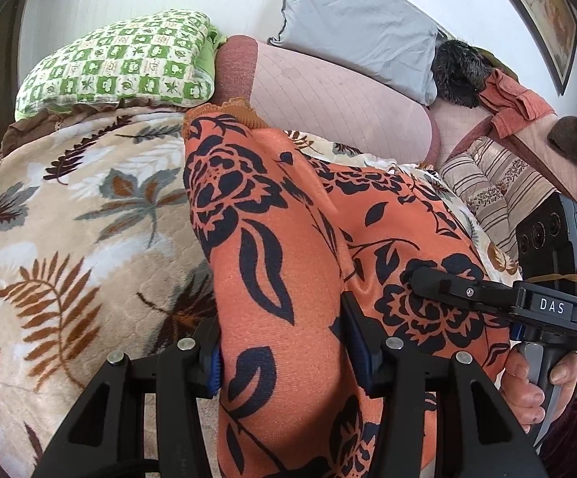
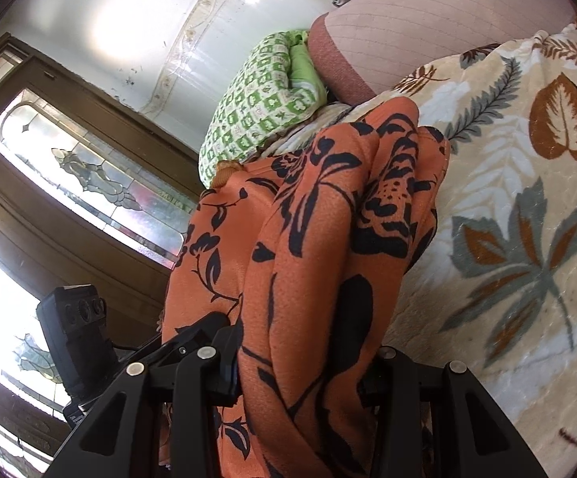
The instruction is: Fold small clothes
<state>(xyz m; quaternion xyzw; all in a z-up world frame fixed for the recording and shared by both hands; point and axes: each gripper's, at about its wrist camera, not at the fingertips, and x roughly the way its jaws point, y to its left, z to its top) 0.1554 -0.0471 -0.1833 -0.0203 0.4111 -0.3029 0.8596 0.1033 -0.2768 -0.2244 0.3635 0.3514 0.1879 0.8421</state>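
Note:
An orange garment with a black flower print [image 1: 272,239] is stretched over a leaf-patterned blanket [image 1: 69,219] on a bed. My left gripper [image 1: 284,354] is shut on a bunched fold of it, cloth filling the gap between the blue pads [image 1: 216,366]. The other gripper shows at the right of the left wrist view, held by a hand [image 1: 527,382]. In the right wrist view my right gripper [image 2: 304,374] is shut on another bunch of the same garment [image 2: 320,239], which hangs in folds and hides the fingertips. The blanket [image 2: 527,199] lies to its right.
A green checked pillow [image 1: 117,67], a pink quilted cushion [image 1: 328,99] and a grey pillow [image 1: 352,28] lie at the bed's head. Striped bedding [image 1: 491,191] and a rust cloth [image 1: 515,103] sit at the right. A dark wooden door with patterned glass [image 2: 81,183] stands left.

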